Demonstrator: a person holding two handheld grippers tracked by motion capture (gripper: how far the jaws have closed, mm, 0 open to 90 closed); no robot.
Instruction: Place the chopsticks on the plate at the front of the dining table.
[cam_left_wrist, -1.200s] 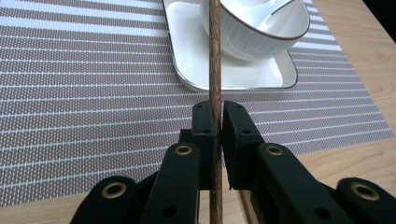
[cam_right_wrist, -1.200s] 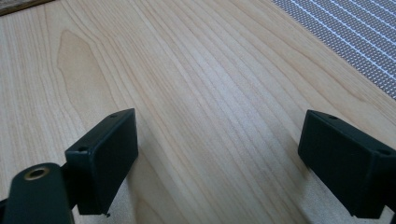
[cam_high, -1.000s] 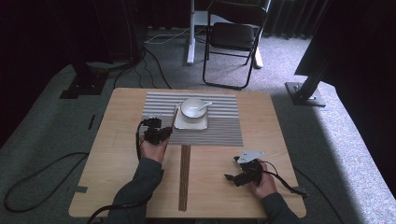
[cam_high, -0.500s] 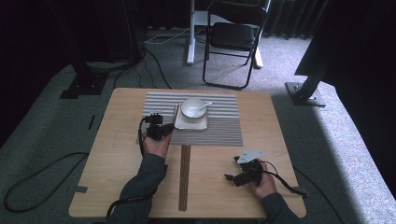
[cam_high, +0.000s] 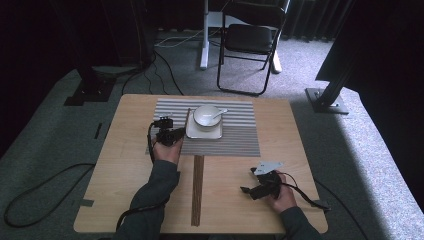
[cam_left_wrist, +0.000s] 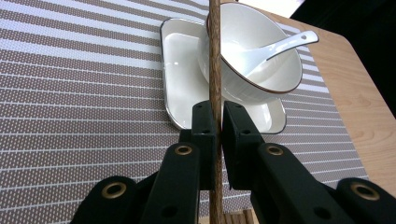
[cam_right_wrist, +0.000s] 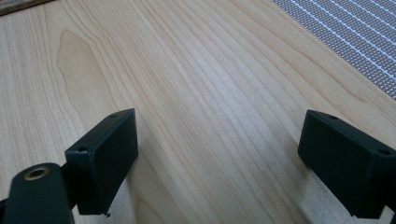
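Beside the bowl on the striped mat, left gripper fingers clench one chopstick, likely to set it by the dish; right gripper rests released over bare table.

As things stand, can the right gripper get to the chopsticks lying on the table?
Probably yes: the right gripper is open and empty, the chopsticks lie beside it on bare table, nothing between.

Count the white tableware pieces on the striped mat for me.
3: a square plate on the mat, a bowl standing on that plate, and a spoon resting inside the bowl. None appear hidden.
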